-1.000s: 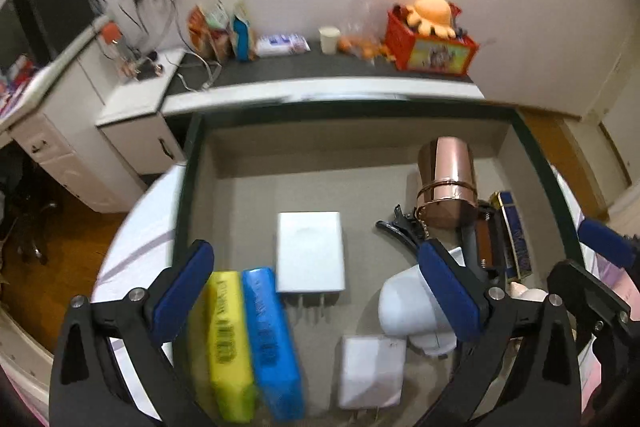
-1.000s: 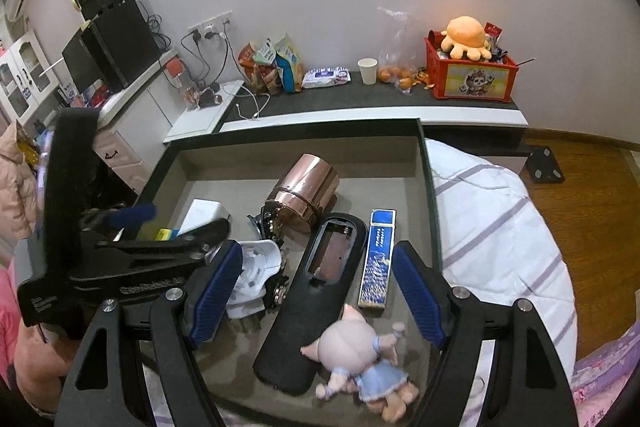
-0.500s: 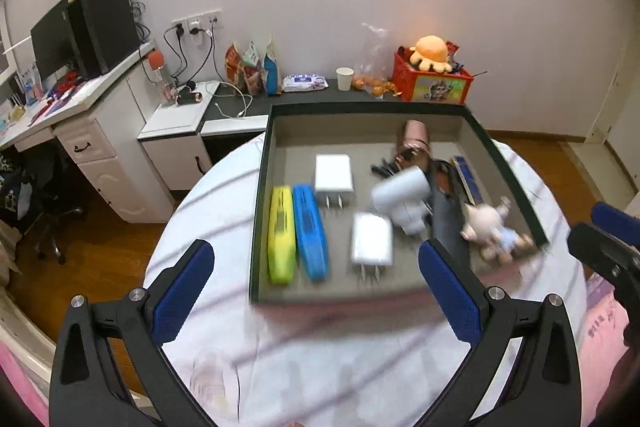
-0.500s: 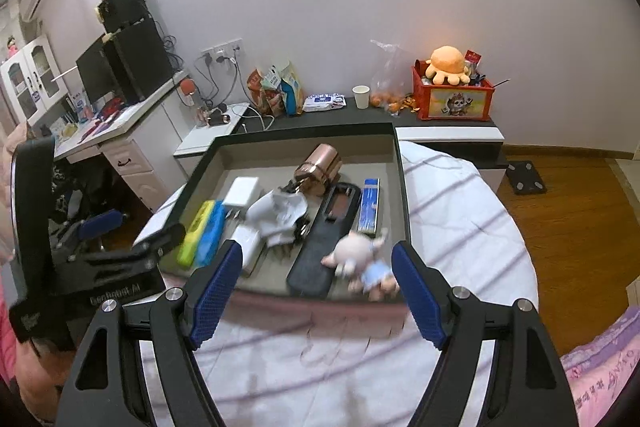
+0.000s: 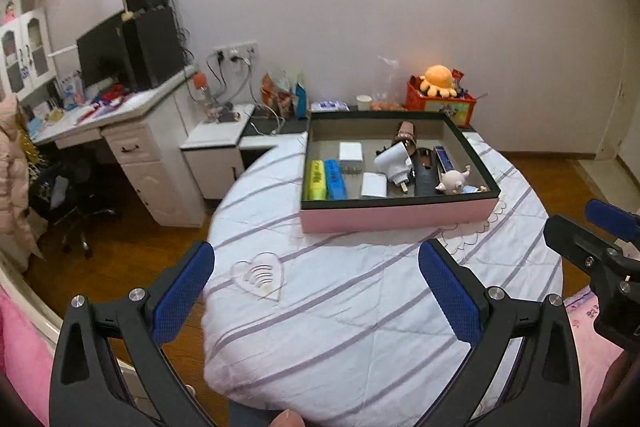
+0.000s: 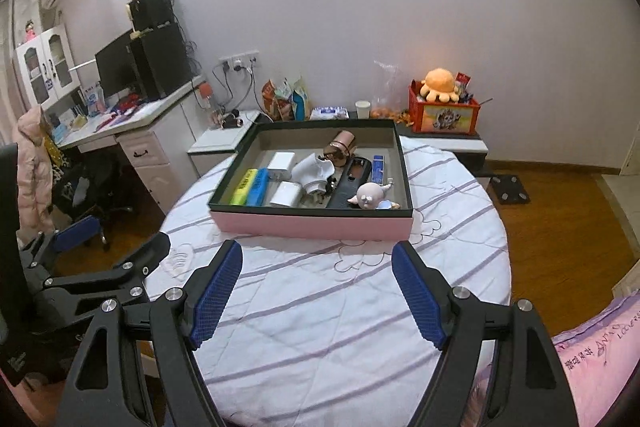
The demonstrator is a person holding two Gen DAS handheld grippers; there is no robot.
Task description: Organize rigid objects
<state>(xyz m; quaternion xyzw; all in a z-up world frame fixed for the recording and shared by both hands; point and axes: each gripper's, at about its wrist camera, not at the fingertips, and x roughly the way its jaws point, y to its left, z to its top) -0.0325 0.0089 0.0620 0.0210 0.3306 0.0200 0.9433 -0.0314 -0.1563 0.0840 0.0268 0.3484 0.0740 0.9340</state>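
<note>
Hovering over the tabletop's point(image 6: 320, 307) near edge, your left hand-held gripper point(image 5: 316, 283) and right hand-held gripper point(image 6: 318, 287) both gape empty; the pink tray point(image 6: 312, 227) of chargers, cases and doll sits toward the far edge.

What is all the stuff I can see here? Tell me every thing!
tray: 1, pink outside, dark rim, on the round table
yellow bar: 1, yellow, tray's left end
blue bar: 1, blue, beside the yellow bar
white chargers: 2, white, right of the bars
white plug adapter: 1, white, tray's middle
copper cup: 1, copper, lying at the tray's back
black case: 1, black, right of the middle
blue box: 1, blue, slim, beside the black case
doll: 1, pale, lying at the tray's front right
table: 1, white striped cloth
red box: 1, red, on the shelf behind, orange plush on top
left gripper: 1, black, blue pads, open, empty
right gripper: 1, same, open, empty
</note>
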